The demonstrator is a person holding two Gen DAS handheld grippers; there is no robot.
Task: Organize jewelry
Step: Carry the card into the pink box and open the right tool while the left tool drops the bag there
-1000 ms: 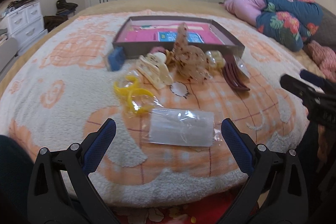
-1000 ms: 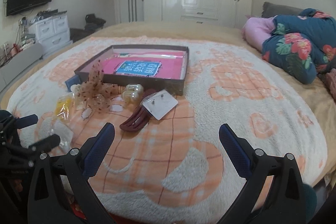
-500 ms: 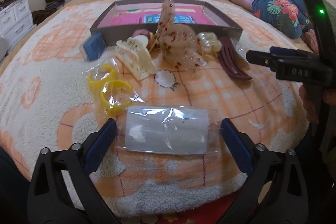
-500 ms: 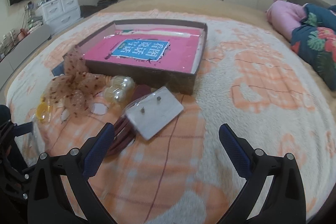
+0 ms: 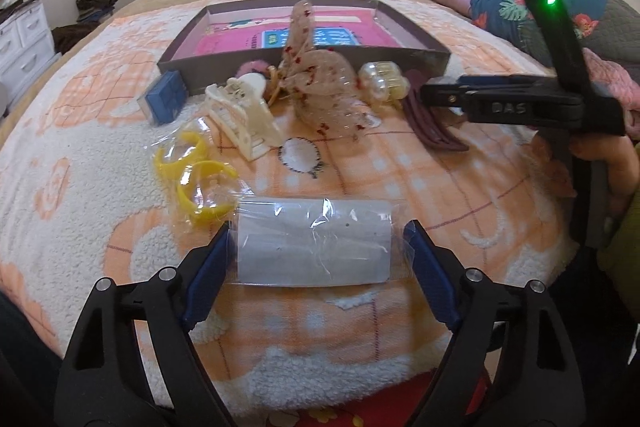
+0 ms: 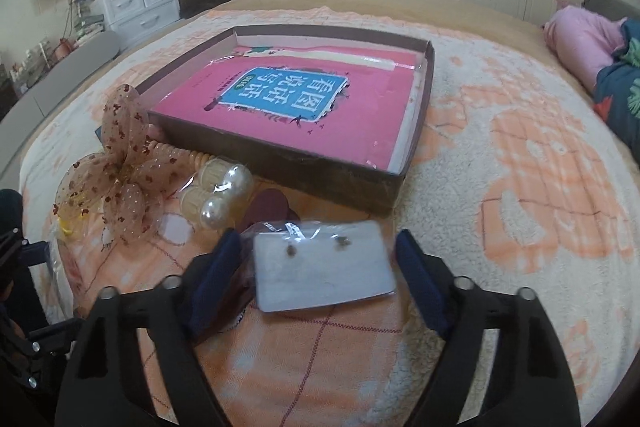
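Jewelry lies loose on the bed's blanket (image 5: pixel 80 163) in front of the tray (image 6: pixel 416 131). Your left tool (image 5: pixel 318 259) straddles a clear packet (image 5: pixel 314 243); its jaws have just been closing, the left pad at the wrap's edge, the right pad just clear. Your right tool (image 6: pixel 320 267) has also been closing, its jaws spread either side of the earring card (image 6: pixel 320 271), not yet pinching. Beyond sit pearl clips (image 6: pixel 218 193), a dotted bow (image 6: pixel 120 163), a cream claw clip (image 5: pixel 244 119), yellow bangles (image 5: pixel 196 179) and a blue box (image 5: pixel 164 99).
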